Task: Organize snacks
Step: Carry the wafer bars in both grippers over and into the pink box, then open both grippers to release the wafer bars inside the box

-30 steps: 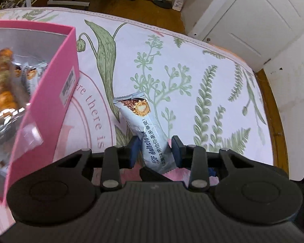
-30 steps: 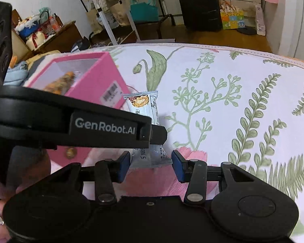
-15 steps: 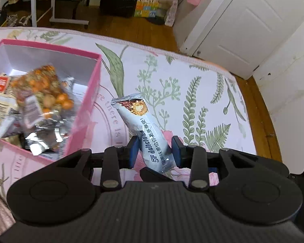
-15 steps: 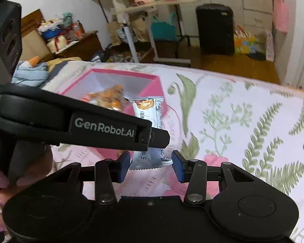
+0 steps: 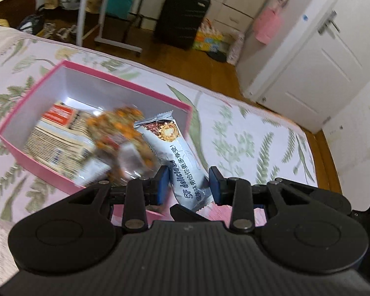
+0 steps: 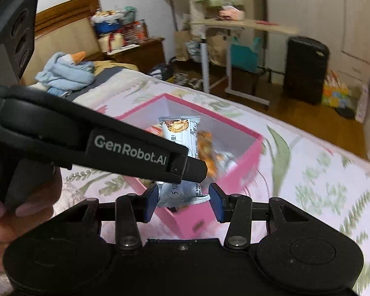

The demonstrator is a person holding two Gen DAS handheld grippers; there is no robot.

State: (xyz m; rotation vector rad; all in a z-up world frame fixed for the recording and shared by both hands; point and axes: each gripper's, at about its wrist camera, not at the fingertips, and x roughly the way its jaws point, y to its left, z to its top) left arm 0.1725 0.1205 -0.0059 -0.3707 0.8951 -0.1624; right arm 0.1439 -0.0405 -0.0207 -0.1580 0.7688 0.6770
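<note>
Now lifted off the bedspread (image 5: pixel 246 135), the snack bar (image 5: pixel 177 157) hangs mid-frame over my pink box (image 5: pixel 125 81), left gripper (image 5: pixel 188 185) clamping it; whether the right gripper (image 6: pixel 183 198) also pinches, I cannot tell.

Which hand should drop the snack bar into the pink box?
Probably left. Both grippers have the snack bar between their fingers, but the left gripper looks straight into the open pink box, while it blocks part of the right gripper's view.

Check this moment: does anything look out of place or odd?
One snack bar sits between the fingers of both the left tool and the right tool at once, over the pink box: two tools on one small packet looks odd. No spill shows.
</note>
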